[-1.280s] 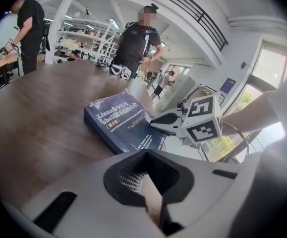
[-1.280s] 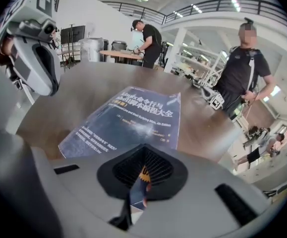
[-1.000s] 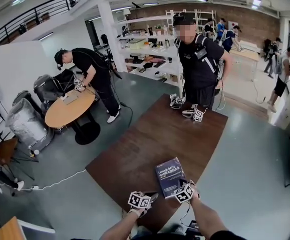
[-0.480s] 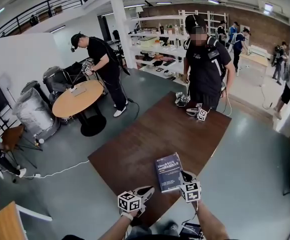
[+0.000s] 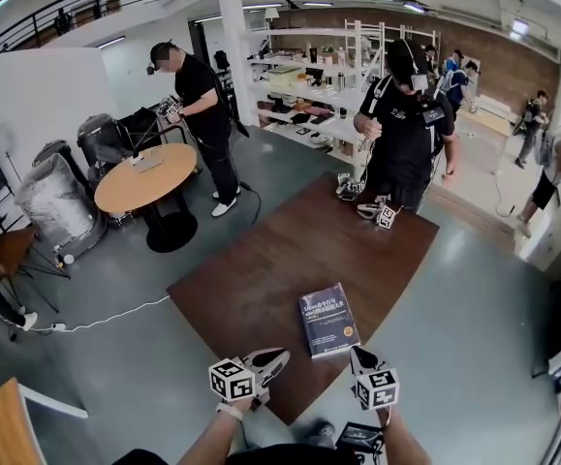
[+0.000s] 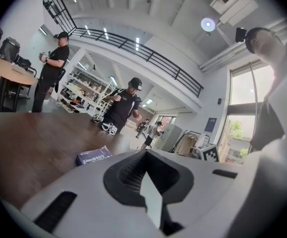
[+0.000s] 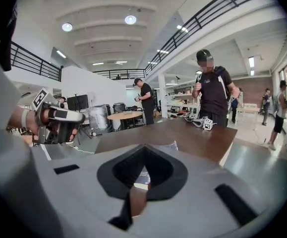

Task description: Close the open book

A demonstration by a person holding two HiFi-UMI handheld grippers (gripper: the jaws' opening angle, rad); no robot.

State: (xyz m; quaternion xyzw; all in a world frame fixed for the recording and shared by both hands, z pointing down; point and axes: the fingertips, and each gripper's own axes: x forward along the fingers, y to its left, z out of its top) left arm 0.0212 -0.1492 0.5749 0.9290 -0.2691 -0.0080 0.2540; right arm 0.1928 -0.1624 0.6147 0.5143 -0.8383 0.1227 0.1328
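On the near end of the dark brown rectangular wooden table (image 5: 290,250), roughly 6 o'clock on its top: dark blue rectangular book (image 5: 328,320). It's closed, lying flat, cover up, pale title print near the far edge, and just inside the near table edge.

White left gripper (image 5: 275,359) sits at the book's 7 o'clock, right gripper (image 5: 358,355) at its 5 o'clock. Both are clear of the book. Each has its jaws pressed together with nothing between them.

Far end of the table, 12 o'clock: spare grippers with marker cubes (image 5: 369,209) lie on the top, with a person in black clothes (image 5: 406,134) right behind them.

Storage: white open shelving rack (image 5: 309,95) at 11 o'clock holds assorted small items, too small to identify. Round light wooden table (image 5: 144,177) at 10 o'clock carries a flat grey object.
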